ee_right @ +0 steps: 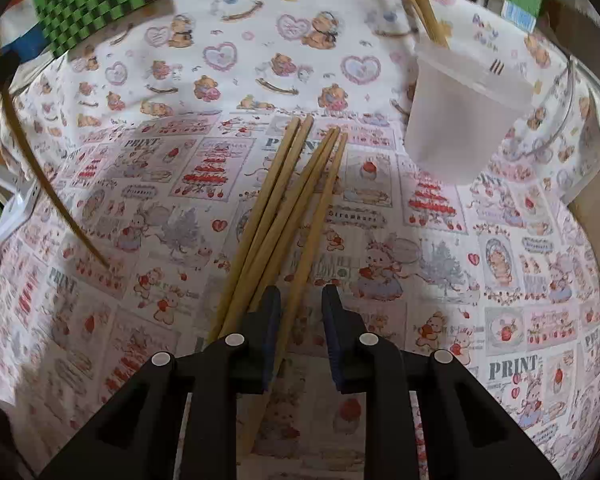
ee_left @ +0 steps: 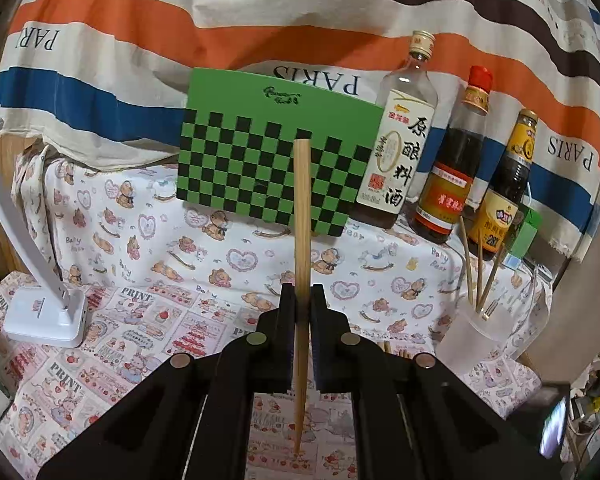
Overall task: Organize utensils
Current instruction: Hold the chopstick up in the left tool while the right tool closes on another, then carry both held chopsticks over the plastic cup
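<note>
- The left tool (ee_left: 300, 296) is clamped on a single chopstick (ee_left: 302, 216), gripped near its middle and standing almost upright, thick end up and thin tip hanging just above the patterned cloth (ee_left: 148, 264) on the tabletop.
- The right tool (ee_right: 302, 300) points steeply down over the loose chopsticks (ee_right: 288, 200), about five of them, lying in a fan on the cloth. Its jaws stand partly apart; one stick runs between them, and I cannot tell that the pads press on it, so I take it as not yet gripped.
- These sticks look light, stiff and smooth. A narrow round shaft can roll or pivot between flat pads, so my guess is that a hold near the middle, square across the stick, would be steadiest. They lie touching one another, so picking one may nudge its neighbours.
- The translucent cup (ee_right: 460, 112) stands beyond the pile to the right, already holding a few sticks; it looks light and might tip if knocked.
- Only the left view shows the bottles (ee_left: 452, 168), the green checkered board (ee_left: 276, 160) and the white lamp base (ee_left: 44, 316).
- Only the right view shows the full pile; the left view catches merely a few ends beside the tool.
</note>
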The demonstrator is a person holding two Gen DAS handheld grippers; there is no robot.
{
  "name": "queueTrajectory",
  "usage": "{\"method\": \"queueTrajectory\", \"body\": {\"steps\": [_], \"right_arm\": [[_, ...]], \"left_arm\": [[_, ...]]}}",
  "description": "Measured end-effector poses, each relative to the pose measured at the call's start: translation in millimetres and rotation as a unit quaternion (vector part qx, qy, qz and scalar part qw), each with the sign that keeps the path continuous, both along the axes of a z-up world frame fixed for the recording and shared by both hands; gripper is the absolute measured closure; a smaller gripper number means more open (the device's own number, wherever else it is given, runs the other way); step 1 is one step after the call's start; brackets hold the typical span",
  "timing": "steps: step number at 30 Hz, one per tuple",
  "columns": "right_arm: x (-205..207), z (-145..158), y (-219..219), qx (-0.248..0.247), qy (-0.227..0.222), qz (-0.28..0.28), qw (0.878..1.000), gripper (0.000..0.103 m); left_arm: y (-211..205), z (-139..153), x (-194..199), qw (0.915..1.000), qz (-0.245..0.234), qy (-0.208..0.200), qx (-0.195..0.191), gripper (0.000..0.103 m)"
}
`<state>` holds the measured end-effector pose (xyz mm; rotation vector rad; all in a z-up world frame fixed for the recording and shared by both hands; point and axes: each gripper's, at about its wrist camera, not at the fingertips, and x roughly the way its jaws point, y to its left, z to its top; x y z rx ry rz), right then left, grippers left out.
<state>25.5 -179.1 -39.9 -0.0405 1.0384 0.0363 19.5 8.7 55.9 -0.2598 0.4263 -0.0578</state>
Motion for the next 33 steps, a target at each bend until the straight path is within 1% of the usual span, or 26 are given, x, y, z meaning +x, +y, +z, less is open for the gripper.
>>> {"method": "queueTrajectory", "body": {"steps": [2,5,7,8,9,10,11,13,15,16,17,20,22,24,25,28,31,33], "right_arm": [[-12,1,4,-0.005,-0.005,0.02,1.0,0.078],[-31,2,5,0.023,-0.004,0.04,0.999,0.079],[-41,1,8,0.016,-0.016,0.039,0.999,0.079],[-45,0,11,0.005,-0.03,0.036,0.999,0.078],[-47,-1,14,-0.003,-0.041,0.036,0.999,0.08],[-48,-2,16,-0.009,-0.051,0.034,0.998,0.083],[-48,-2,17,-0.005,-0.052,0.037,0.998,0.09],[-46,-2,17,-0.001,-0.051,0.04,0.998,0.091],[-41,-1,13,0.002,-0.047,0.037,0.998,0.092],[-36,0,11,-0.002,-0.045,0.034,0.998,0.093],[-34,3,10,-0.001,-0.049,0.032,0.998,0.093],[-34,26,-1,0.017,-0.093,0.025,0.995,0.094],[-38,46,-10,0.029,-0.133,0.017,0.991,0.094],[-41,62,-18,0.036,-0.163,0.006,0.986,0.097],[-42,72,-24,0.044,-0.184,0.002,0.982,0.101],[-44,91,-35,0.061,-0.223,-0.009,0.973,0.102],[-40,106,-37,0.062,-0.251,-0.003,0.966,0.102],[-34,105,-38,0.063,-0.247,0.005,0.967,0.102]], "left_arm": [[2,-1,1,1.0,0.005,0.003,0.001,0.097],[3,-2,3,0.9999,0.006,0.008,-0.003,0.097],[1,-3,3,0.9999,0.01,0.007,0.003,0.097],[0,-3,3,0.9999,0.011,0.007,0.006,0.097],[0,-2,3,0.9999,0.008,0.007,0.005,0.097],[1,-2,3,1.0,0.004,0.008,0.0,0.097],[2,-2,3,0.9999,0.002,0.009,-0.006,0.097],[2,-1,1,0.9999,0.015,0.002,0.0,0.097],[1,0,-4,0.9986,0.048,-0.014,0.018,0.097],[2,1,-5,0.9981,0.055,-0.018,0.02,0.097],[4,1,-4,0.9983,0.052,-0.019,0.015,0.097],[10,1,-4,0.9991,0.039,-0.014,-0.007,0.097],[12,2,-3,0.9993,0.032,-0.012,-0.013,0.097],[13,2,-3,0.9994,0.027,-0.011,-0.017,0.097],[13,3,-3,0.9994,0.024,-0.012,-0.021,0.097],[10,5,-8,0.9992,0.007,-0.028,-0.026,0.097],[5,8,-13,0.9984,-0.006,-0.048,-0.028,0.097],[1,8,-14,0.9984,-0.009,-0.053,-0.018,0.097]]}}
